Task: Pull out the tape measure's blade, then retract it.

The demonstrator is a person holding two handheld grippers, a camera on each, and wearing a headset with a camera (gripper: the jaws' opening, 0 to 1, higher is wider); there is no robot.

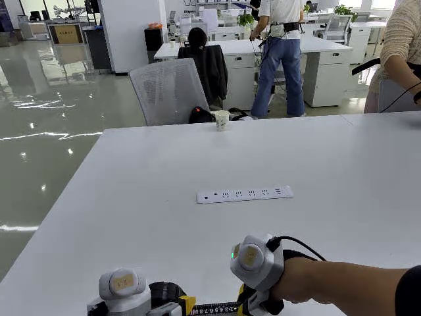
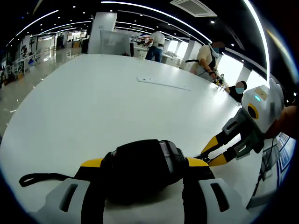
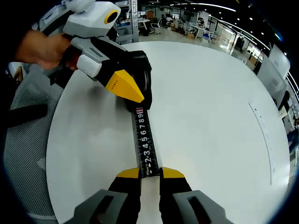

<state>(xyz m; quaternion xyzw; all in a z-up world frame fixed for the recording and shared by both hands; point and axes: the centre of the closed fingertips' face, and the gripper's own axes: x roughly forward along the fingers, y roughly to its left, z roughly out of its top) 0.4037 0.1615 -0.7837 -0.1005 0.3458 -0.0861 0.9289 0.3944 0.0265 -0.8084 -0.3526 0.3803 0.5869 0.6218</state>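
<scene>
My left gripper (image 2: 145, 163) is clenched on the black case of the tape measure (image 2: 140, 170); the two yellow fingertips (image 2: 92, 162) press on its sides at 9 and 3 o'clock of the case. A thin black strap (image 2: 42, 178) runs from the case toward 9 o'clock and lies on the white table (image 2: 93, 93).

My right gripper (image 3: 150, 173) is closed on the free end of the blade (image 3: 144, 140). In the right gripper view the blade goes from my jaws straight to 12 o'clock and enters the case, where the left gripper holds it. A short part of the blade is out, with black printed digits on a pale strip. It lies low over the table; I cannot tell if it touches.

In the head view both grippers are at 6 o'clock, at the near edge of the table. The left one is at 9 o'clock of the right one, and the blade makes a bridge between them. My hand (image 1: 296, 280) holds the right gripper from the 3 o'clock side.

From the grippers, a white power strip (image 1: 245, 194) lies flat at 12 o'clock in the middle of the table. A paper cup (image 1: 222, 120) stands upright further at 12 o'clock, at the far edge, and a grey mesh chair (image 1: 169, 91) is behind it, toward 11 o'clock.
</scene>
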